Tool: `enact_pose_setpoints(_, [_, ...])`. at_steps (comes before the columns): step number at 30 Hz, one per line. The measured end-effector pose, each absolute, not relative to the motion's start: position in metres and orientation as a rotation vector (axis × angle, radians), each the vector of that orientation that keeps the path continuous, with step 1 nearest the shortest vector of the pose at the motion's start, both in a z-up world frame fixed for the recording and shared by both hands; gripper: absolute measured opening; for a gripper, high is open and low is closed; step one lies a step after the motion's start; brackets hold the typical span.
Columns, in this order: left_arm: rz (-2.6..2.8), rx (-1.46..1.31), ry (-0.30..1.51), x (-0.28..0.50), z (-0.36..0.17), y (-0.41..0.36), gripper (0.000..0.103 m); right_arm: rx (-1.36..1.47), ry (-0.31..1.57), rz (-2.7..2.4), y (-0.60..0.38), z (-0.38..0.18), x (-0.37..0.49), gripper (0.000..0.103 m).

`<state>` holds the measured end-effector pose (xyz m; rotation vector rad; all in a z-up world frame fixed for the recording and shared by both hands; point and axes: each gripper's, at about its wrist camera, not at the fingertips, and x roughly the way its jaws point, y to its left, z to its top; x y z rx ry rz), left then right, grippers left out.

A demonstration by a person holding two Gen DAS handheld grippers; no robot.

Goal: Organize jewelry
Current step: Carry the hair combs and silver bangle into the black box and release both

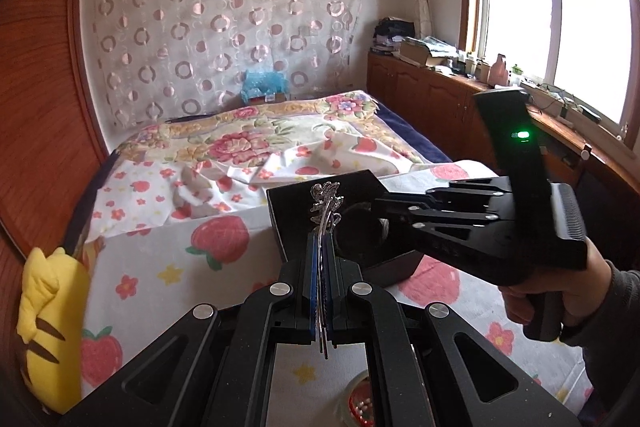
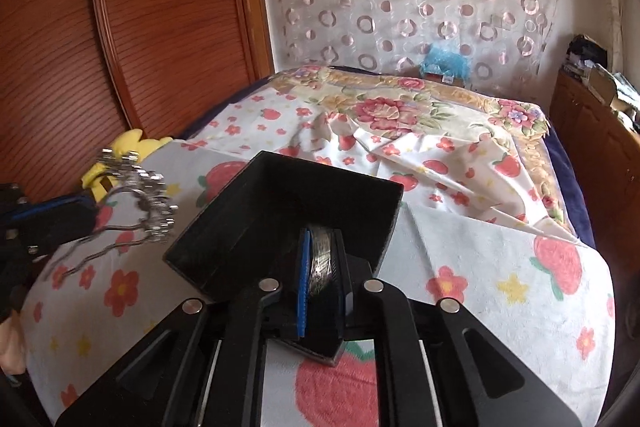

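Observation:
My left gripper (image 1: 320, 239) is shut on a silver hairpin (image 1: 325, 199) with an ornate flower head; it holds the pin in the air just in front of the black box (image 1: 292, 203). The hairpin also shows in the right wrist view (image 2: 148, 203), left of the box. My right gripper (image 2: 320, 259) is shut on a silver bangle (image 2: 320, 259) and holds it at the near edge of the open black box (image 2: 248, 219). The right gripper shows in the left wrist view (image 1: 360, 231) with its tips in the box.
The box stands on a strawberry-print cloth (image 2: 500, 267) over a table. A yellow plush toy (image 1: 52, 319) lies at the left. A round container of beads (image 1: 360, 403) sits near me. A floral bed (image 1: 248, 143) and wooden cabinets (image 1: 432, 99) lie beyond.

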<state>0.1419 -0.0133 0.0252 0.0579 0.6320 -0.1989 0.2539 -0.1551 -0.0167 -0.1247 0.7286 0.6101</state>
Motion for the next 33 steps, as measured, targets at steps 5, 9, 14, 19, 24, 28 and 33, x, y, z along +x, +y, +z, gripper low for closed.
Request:
enact_pose_setpoints(5, [-0.209, 0.054, 0.653, 0.158, 0.019, -0.019, 0.002, -0.124, 0.71, 0.597, -0.165, -0.01, 0.246, 0.013])
enact_pose_setpoints(9, [-0.217, 0.042, 0.671, 0.168, 0.012, -0.024, 0.002, -0.121, 0.695, 0.585, -0.178, -0.006, 0.238, 0.013])
enact_pose_setpoints(14, [-0.223, 0.037, 0.7, 0.19, 0.001, -0.03, 0.002, -0.136, 0.685, 0.57, -0.193, -0.008, 0.225, 0.013])
enact_pose_setpoints(19, [-0.235, 0.004, 0.741, 0.214, -0.007, -0.035, 0.002, -0.132, 0.685, 0.566, -0.208, -0.01, 0.219, 0.013])
enact_pose_setpoints(24, [-0.254, -0.034, 0.793, 0.234, -0.018, -0.038, 0.002, -0.12, 0.687, 0.553, -0.221, -0.013, 0.216, 0.013])
enact_pose_setpoints(28, [-0.253, -0.027, 0.826, 0.243, -0.025, -0.042, 0.002, -0.117, 0.684, 0.551, -0.225, -0.014, 0.212, 0.013])
enact_pose_setpoints(33, [-0.232, 0.008, 0.801, 0.24, -0.017, -0.045, 0.018, -0.128, 0.679, 0.549, -0.224, -0.015, 0.208, 0.013])
